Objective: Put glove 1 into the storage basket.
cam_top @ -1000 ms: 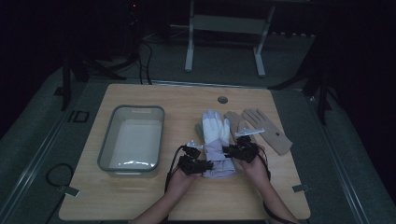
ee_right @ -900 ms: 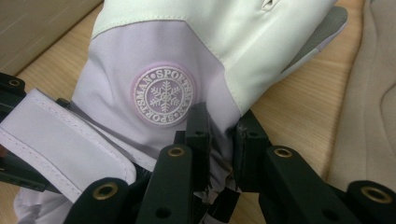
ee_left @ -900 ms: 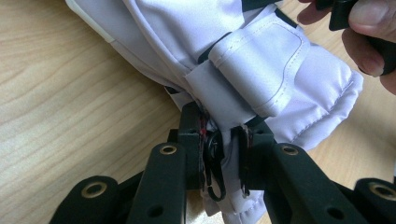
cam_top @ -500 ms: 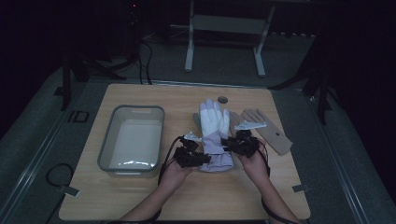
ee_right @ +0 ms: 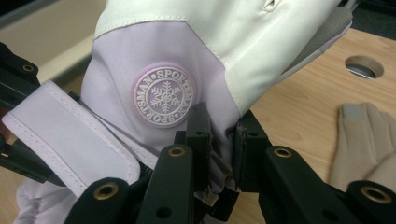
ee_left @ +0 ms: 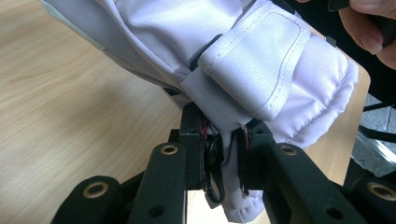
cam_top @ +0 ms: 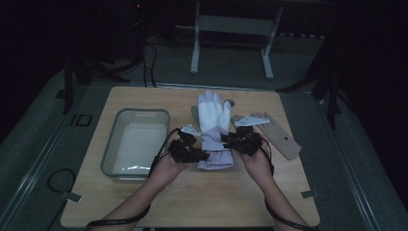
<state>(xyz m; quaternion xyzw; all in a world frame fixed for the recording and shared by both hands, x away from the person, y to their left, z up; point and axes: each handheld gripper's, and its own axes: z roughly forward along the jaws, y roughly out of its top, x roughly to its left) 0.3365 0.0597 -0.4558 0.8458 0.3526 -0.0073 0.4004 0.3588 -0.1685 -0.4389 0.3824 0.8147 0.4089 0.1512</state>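
Lifting the white glove (cam_top: 214, 126) off the table (cam_top: 202, 202) now, higher than before. My left gripper (ee_left: 223, 163) and right gripper (ee_right: 220, 154) both pinch its cuff tight. It can go in the tub (cam_top: 111, 155) next.

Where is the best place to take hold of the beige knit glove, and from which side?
Grip the beige knit glove at its cuff end, coming from above at the table's near right side. It lies flat, clear of the white and lilac ski glove, so the cuff edge looks easiest to pinch.
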